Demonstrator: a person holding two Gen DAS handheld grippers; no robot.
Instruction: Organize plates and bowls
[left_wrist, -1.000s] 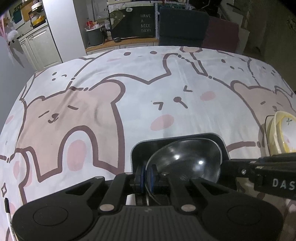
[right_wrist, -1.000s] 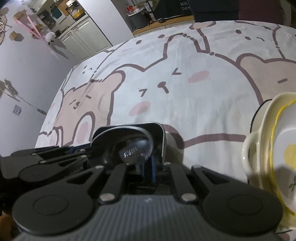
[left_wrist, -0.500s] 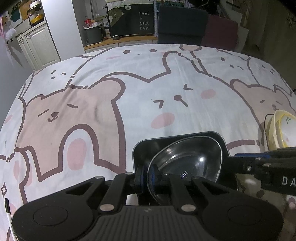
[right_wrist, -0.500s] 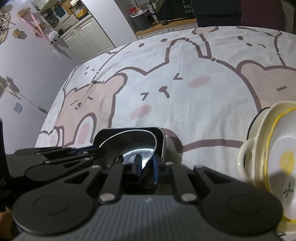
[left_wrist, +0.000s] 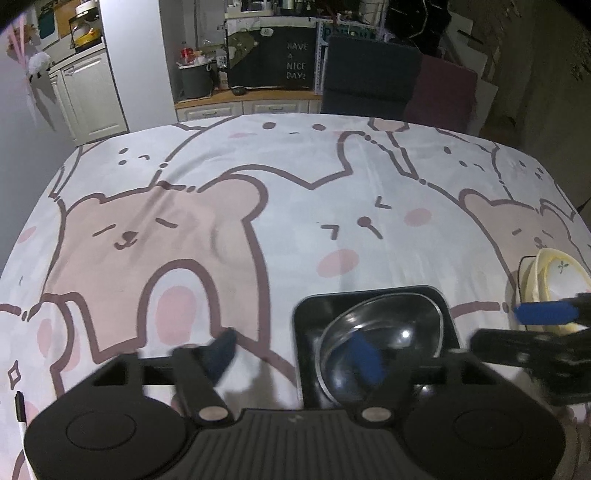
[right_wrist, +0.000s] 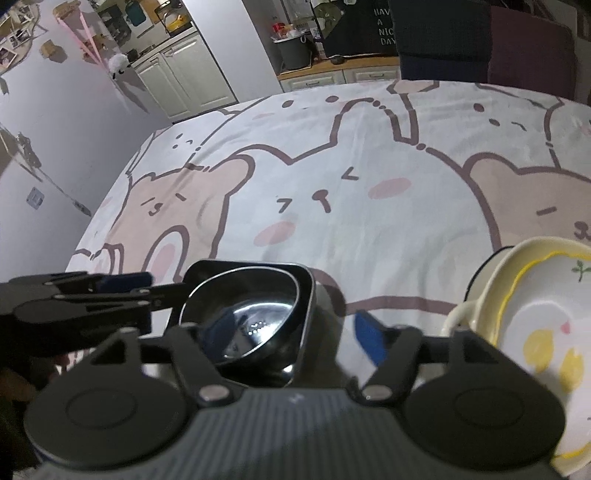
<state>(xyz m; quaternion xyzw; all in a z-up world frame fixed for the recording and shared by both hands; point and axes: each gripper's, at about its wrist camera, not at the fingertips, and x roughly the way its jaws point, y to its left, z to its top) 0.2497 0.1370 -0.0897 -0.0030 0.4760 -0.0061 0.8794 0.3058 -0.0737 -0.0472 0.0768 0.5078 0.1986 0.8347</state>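
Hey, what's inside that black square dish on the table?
A shiny metal bowl sits inside the black square dish. Whatever lies beneath the bowl is covered.

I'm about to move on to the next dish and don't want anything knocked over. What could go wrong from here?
1. Both grippers' jaws have just opened, but one finger of the left gripper hangs inside the steel bowl; pulling away sideways could drag it off the black tray.
2. The right gripper straddles the tray's edge, so it might catch it.
3. The yellow dishes sit close beside it; a wide swing may bump them.
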